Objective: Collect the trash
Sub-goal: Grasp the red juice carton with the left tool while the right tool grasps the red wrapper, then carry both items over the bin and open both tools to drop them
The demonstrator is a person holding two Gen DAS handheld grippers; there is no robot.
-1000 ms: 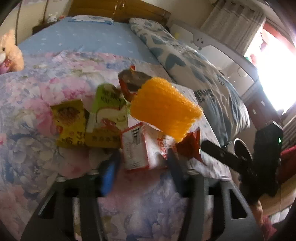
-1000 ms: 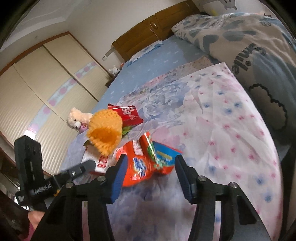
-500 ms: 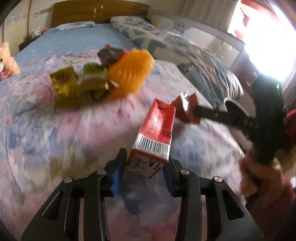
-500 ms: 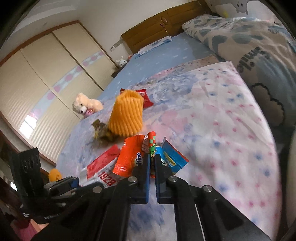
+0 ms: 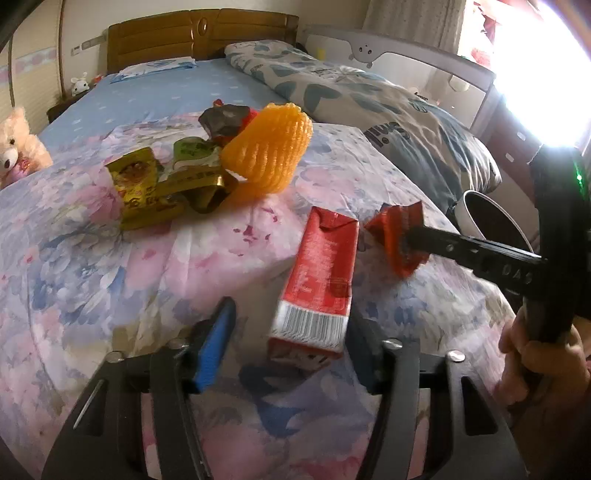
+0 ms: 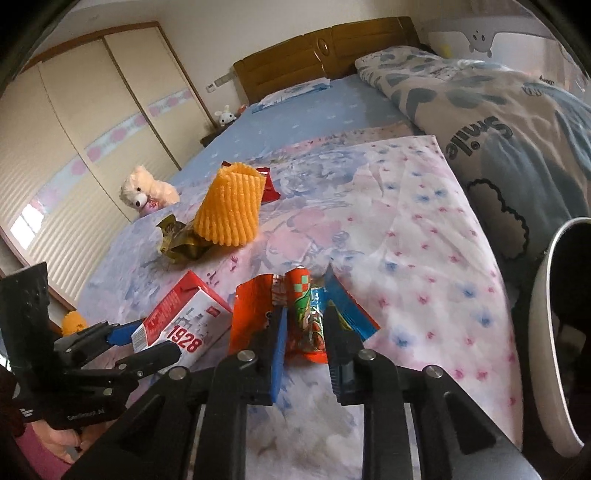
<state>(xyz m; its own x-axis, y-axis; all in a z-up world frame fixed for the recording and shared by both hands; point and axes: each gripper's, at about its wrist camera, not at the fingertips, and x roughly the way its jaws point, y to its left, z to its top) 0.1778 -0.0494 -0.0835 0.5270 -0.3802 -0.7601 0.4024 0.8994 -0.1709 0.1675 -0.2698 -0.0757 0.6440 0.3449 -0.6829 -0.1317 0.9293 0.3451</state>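
Observation:
A red and white milk carton (image 5: 317, 288) lies on the floral bedspread between the fingers of my left gripper (image 5: 288, 350), which is open; the carton rests against the right finger. It also shows in the right wrist view (image 6: 181, 325). My right gripper (image 6: 304, 328) is shut on crumpled orange and blue snack wrappers (image 6: 306, 310), which also show in the left wrist view (image 5: 399, 232). Farther back lie an orange foam net sleeve (image 5: 267, 153), gold and green wrappers (image 5: 162, 184) and a dark wrapper (image 5: 225, 118).
A white bin with a dark inside (image 6: 554, 332) stands at the bed's right edge, also in the left wrist view (image 5: 491, 218). A folded grey quilt (image 5: 369, 99) lies to the right. A teddy bear (image 5: 14, 147) sits at the left. Wooden headboard (image 5: 199, 33) behind.
My left gripper, shut on the carton half a second ago, has opened; the carton now lies loose between the fingers. My right gripper closed on the wrappers and holds them.

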